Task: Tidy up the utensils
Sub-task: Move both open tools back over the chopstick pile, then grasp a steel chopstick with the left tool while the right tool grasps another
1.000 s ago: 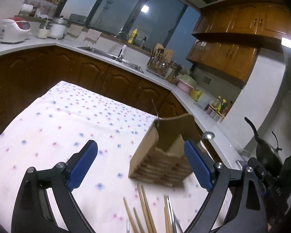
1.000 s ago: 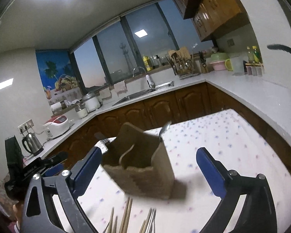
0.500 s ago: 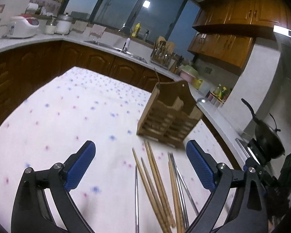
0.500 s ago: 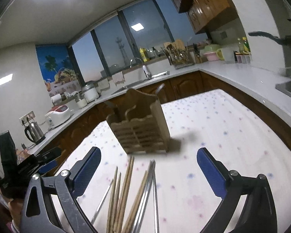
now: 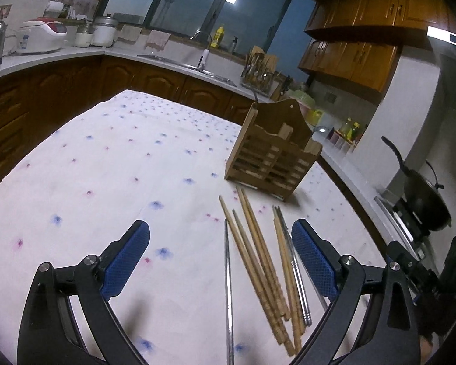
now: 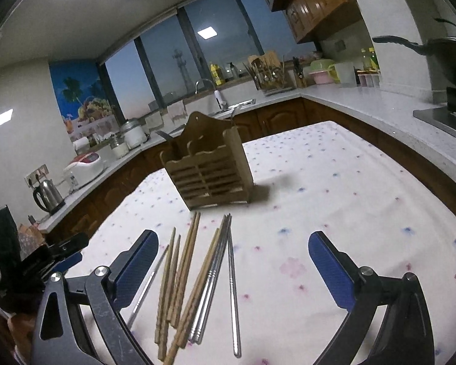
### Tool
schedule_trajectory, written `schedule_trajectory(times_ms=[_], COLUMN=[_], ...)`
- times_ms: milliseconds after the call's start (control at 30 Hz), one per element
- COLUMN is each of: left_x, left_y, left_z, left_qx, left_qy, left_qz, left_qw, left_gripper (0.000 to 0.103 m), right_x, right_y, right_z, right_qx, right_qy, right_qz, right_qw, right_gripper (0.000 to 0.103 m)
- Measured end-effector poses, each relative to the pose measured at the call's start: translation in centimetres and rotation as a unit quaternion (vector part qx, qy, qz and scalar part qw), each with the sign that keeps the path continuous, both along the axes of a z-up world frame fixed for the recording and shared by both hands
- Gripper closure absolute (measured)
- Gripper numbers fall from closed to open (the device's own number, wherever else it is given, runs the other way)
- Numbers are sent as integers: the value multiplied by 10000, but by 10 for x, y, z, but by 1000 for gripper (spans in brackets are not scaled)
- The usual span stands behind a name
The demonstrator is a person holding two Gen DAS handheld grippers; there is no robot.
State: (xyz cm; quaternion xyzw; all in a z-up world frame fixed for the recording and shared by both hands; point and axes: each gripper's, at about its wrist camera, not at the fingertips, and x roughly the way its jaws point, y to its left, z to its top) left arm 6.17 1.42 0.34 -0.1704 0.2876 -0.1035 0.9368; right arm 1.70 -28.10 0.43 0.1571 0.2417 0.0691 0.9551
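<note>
A wooden slatted utensil holder [image 5: 273, 159] stands upright on the flowered tablecloth [image 5: 106, 167]; it also shows in the right wrist view [image 6: 209, 172], with a utensil handle sticking out of it. In front of it lie several wooden chopsticks [image 5: 255, 252] and metal chopsticks [image 5: 293, 258], loosely bunched; in the right wrist view the wooden chopsticks [image 6: 182, 270] lie beside the metal chopsticks [image 6: 232, 286]. My left gripper [image 5: 220, 258] is open and empty above the chopsticks. My right gripper [image 6: 232, 261] is open and empty, also over them.
The table [image 6: 349, 182] is ringed by a kitchen counter [image 5: 75, 51] with a rice cooker [image 5: 42, 35], a kettle [image 6: 48, 196] and a sink [image 5: 191, 67]. A black wok [image 5: 426, 203] sits on the stove at the right. The left gripper shows at the right wrist view's left edge [image 6: 30, 261].
Both grippers have pulled back and tilted down from the holder. The holder now looks smaller and farther, and the chopsticks have come into full view between the fingers.
</note>
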Motion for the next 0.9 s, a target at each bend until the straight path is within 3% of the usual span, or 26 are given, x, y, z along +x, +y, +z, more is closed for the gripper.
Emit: schedule_trajectory(times_ms=[333, 467, 567, 600, 767, 833, 900], left_x=[10, 21, 29, 34, 55, 61, 67], left_y=[-7, -15, -20, -23, -36, -39, -43], left_z=[-11, -23, -29, -31, -40, -41, -43], left_qx=[527, 827, 930, 965, 1101, 1120, 1186], left_qy=[510, 842, 993, 1062, 1394, 1432, 1485], left_qz=[-49, -177, -329, -399, -740, -817, -920], left_qw=[9973, 9929, 9902, 9888, 9813, 9799, 9775], left_gripper=[7, 8, 17, 19, 48, 52, 52], right_x=[8, 23, 37, 44, 78, 88, 98], right_y=[-2, 5, 14, 17, 30, 34, 37], right_z=[-7, -13, -19, -23, -38, -44, -50], right_qx=[45, -36, -160, -193, -361, -471, -610], right_qy=[292, 616, 818, 936, 1420, 1597, 1773], right_qz=[22, 229, 407, 476, 776, 832, 865], right_qw=[9996, 9978, 9957, 9943, 9862, 9825, 9784], right_gripper=[3, 4, 16, 26, 49, 62, 68])
